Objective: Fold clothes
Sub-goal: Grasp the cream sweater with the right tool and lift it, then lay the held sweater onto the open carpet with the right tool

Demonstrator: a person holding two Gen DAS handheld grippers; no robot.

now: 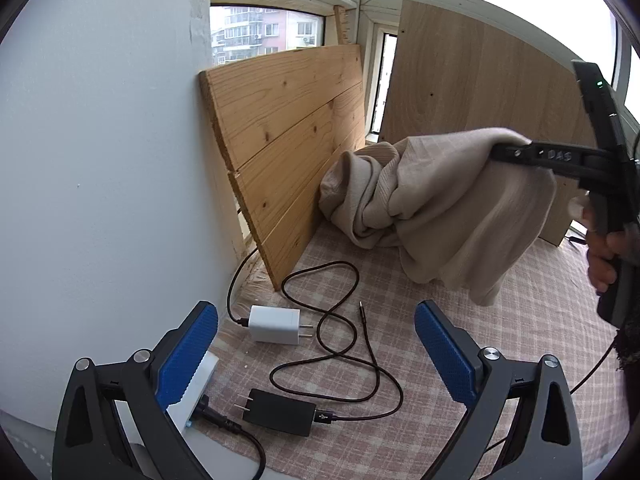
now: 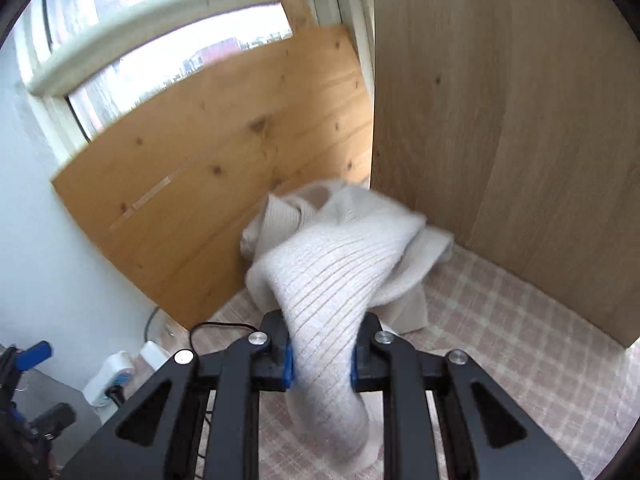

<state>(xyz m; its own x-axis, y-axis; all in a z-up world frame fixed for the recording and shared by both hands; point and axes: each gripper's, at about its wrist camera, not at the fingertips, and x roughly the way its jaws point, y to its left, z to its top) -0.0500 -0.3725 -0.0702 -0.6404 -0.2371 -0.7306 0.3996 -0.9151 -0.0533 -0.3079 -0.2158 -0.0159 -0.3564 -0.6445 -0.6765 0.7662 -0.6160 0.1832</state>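
The right gripper [image 2: 322, 364] pinches a fold of the beige ribbed knit garment [image 2: 332, 276] between its blue-padded fingers [image 2: 287, 364], the cloth bunched tight in the narrow gap and hanging down below them. From the left wrist view the same gripper [image 1: 510, 152] reaches in from the right, lifting one edge of the garment [image 1: 424, 204] while the rest lies crumpled in the far corner of the desk [image 1: 540, 320], which wears a pink-and-cream checked cloth. That heap sits against a knotty pine board [image 1: 288, 140] leaning on the left and a pale oak-veneer panel [image 1: 480, 76] standing behind it. A hand [image 1: 602, 256] grips the right gripper's black handle at the right edge. The left gripper [image 1: 316, 352] hangs over the near side with its blue-ridged fingers [image 1: 188, 352] spread wide and nothing between them — below lie a white plug adapter [image 1: 274, 324], a black power adapter [image 1: 280, 412] and a looping black cable [image 1: 344, 344]. A white power strip [image 1: 192, 400] peeks out behind the left finger, near the white wall [image 1: 100, 160].
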